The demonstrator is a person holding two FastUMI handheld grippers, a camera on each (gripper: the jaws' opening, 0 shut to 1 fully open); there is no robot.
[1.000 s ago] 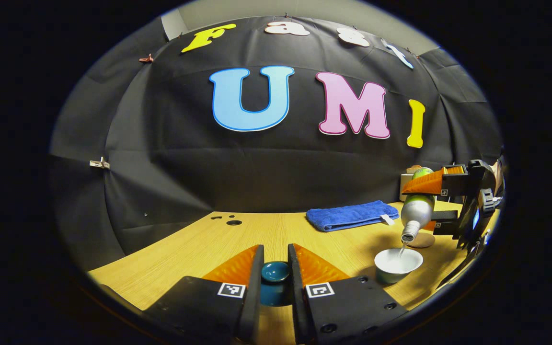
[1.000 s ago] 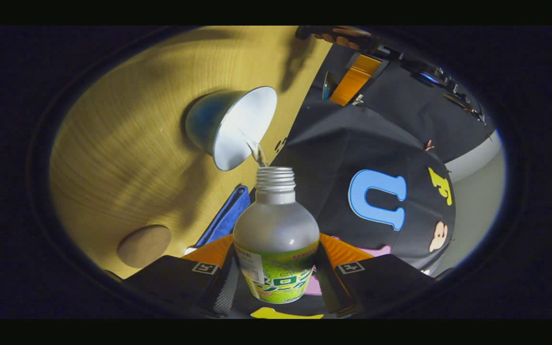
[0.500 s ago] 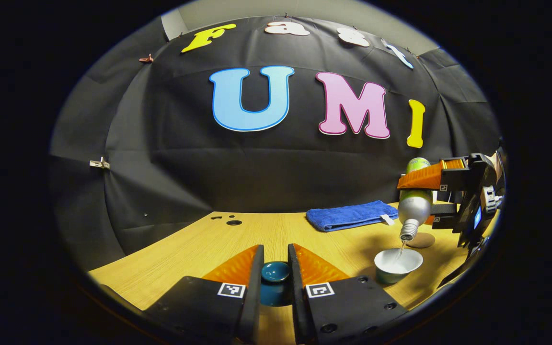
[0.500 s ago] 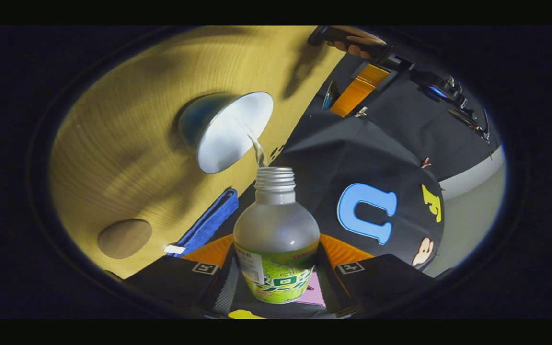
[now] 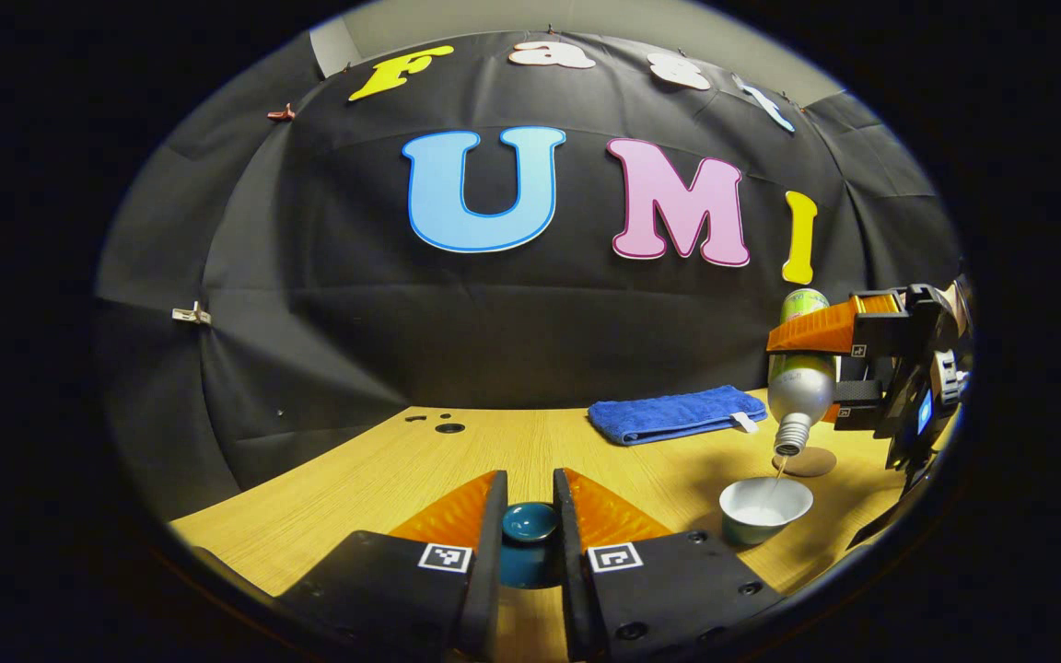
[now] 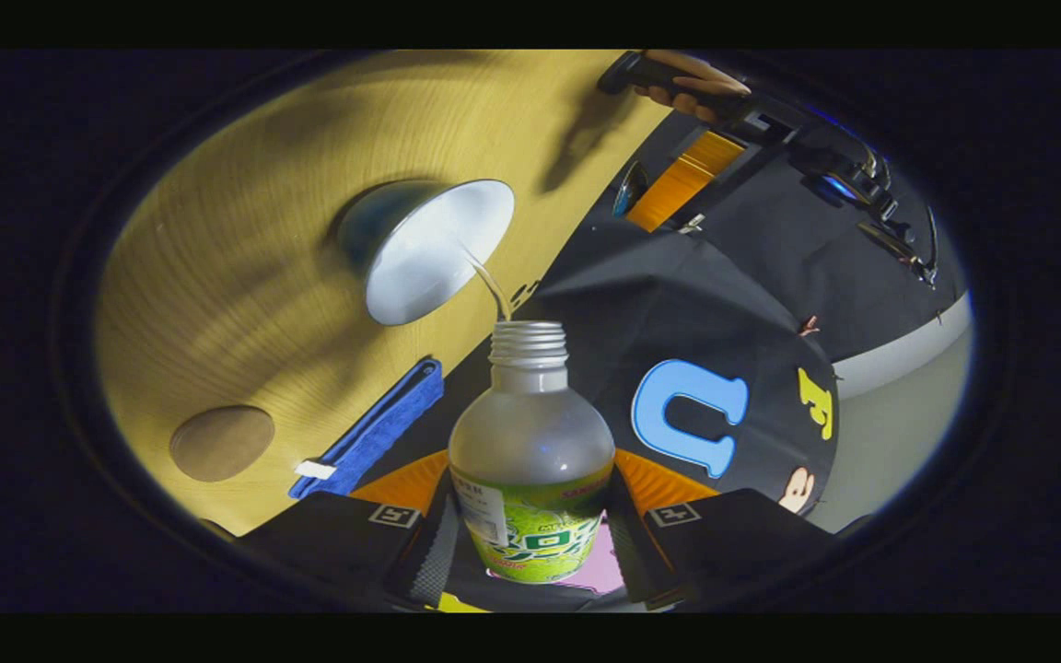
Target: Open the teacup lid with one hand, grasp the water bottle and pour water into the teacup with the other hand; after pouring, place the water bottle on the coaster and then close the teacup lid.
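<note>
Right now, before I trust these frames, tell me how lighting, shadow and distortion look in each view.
Left gripper view: fisheye bends the table edge and wall; even light, sharp focus; soft shadow beside the teacup. Right gripper view: scene rolled over with the pouring water bottle; table dimmer, crossed by broad shadows; the teacup's white inside glares bright; the coaster is sharp.

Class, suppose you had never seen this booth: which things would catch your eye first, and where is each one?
First, the water bottle, tipped mouth-down in the right gripper, sending a thin stream into the open teacup on the wooden table. Next, the teal teacup lid pinched in the left gripper, low and near in the left gripper view. Behind the cup lie a blue towel and a round coaster.
</note>
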